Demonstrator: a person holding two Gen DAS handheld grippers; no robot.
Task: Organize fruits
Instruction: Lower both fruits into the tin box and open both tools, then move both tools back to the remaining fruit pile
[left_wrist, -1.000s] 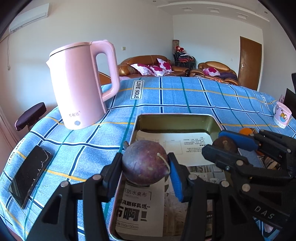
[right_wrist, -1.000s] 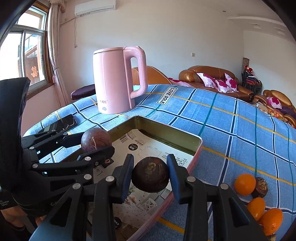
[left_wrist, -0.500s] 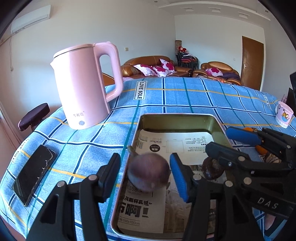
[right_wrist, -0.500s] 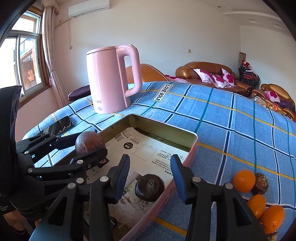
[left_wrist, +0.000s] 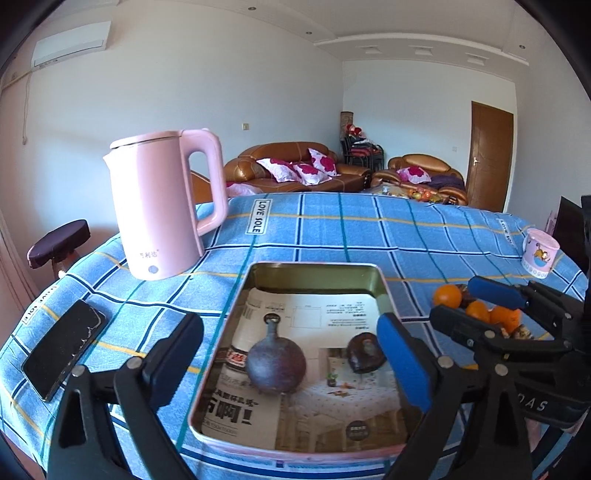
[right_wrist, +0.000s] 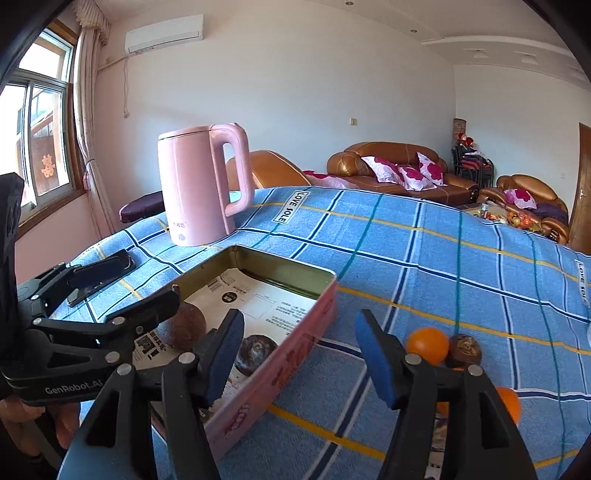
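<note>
A purple passion fruit (left_wrist: 276, 363) lies on the printed paper in the metal tray (left_wrist: 314, 264). My left gripper (left_wrist: 290, 325) hovers just above and behind it, its jaws opening wide with no pad touching the fruit. A darker brown fruit (left_wrist: 364, 350) rests to its right in the same tray. My right gripper (right_wrist: 300, 321) is also opening, held over the tray's pink side wall (right_wrist: 295, 354) with nothing in its grasp. The right wrist view shows both tray fruits (right_wrist: 186, 326) (right_wrist: 256, 352) and my left gripper (right_wrist: 151, 278). Oranges (right_wrist: 426, 345) and a brown fruit (right_wrist: 464, 349) lie on the cloth.
A tall pink kettle (left_wrist: 162, 203) stands behind the tray on the left. A black phone (left_wrist: 64, 349) lies near the table's left edge, and a pink cup (left_wrist: 539, 256) sits at the far right. The blue checked tablecloth (right_wrist: 443, 258) stretches beyond the tray.
Both grippers went from shut on a fruit to open. The two fruits dropped into the tray. Both grippers drew back and rose a little.
</note>
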